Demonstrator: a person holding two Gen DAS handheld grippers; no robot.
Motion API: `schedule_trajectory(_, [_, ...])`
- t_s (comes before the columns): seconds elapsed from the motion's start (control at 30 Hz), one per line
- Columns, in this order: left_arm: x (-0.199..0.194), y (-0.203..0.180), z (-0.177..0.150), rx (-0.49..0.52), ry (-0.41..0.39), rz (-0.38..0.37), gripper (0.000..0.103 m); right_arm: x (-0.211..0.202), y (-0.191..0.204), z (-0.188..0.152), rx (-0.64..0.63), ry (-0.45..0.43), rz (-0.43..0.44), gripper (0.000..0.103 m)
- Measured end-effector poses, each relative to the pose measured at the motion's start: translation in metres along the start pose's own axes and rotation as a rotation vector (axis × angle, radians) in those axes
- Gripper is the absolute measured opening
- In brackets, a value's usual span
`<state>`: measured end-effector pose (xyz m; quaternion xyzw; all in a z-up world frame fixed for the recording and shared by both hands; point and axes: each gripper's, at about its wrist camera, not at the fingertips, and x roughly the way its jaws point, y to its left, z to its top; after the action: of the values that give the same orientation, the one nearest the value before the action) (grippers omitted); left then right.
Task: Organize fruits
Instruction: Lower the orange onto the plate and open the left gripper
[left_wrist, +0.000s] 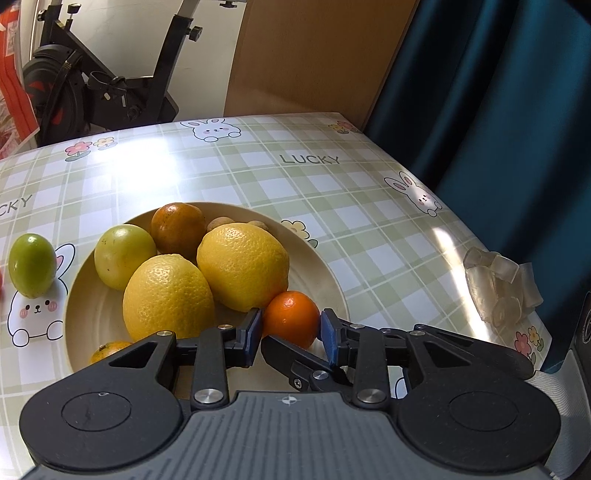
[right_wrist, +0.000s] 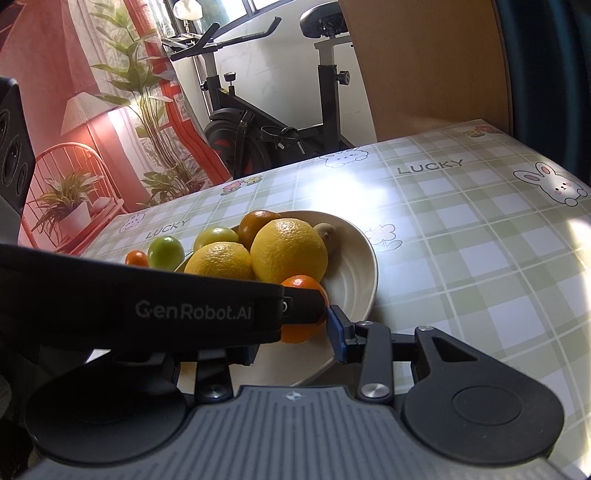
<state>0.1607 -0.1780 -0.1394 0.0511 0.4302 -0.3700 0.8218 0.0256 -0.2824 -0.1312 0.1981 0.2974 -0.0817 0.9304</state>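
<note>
- Cream plate (right_wrist: 364, 258): set on checked tablecloth (right_wrist: 480, 258).
- Two lemons (right_wrist: 288, 249), on the plate.
- Small orange (right_wrist: 301, 284), at plate's near rim, partly hidden by black gripper body (right_wrist: 147, 306).
- Green fruit (right_wrist: 165, 252), left of plate.

Yellow lemons (left_wrist: 207, 284), orange mandarin (left_wrist: 291, 319), cream plate (left_wrist: 325, 266) (green-checked tablecloth (left_wrist: 369, 229) beneath).
</note>
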Motion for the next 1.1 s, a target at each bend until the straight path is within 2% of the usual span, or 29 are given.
schedule_trajectory(0.37, [-0.002,-0.001,0.0,-0.001,-0.016,-0.003,0.037,0.001,0.004,-0.001,-0.023,-0.008,-0.028,0.04])
schedule_trajectory(0.73, [-0.05,-0.004,-0.011,-0.006,-0.146,0.052,0.038,-0.012,0.019,0.003,-0.078,-0.064,-0.007,0.042])
schedule_trajectory(1.1, [-0.089,0.019,-0.025,-0.036,-0.24,0.14,0.038,-0.018,0.047,0.003,-0.169,-0.081,0.034,0.042])
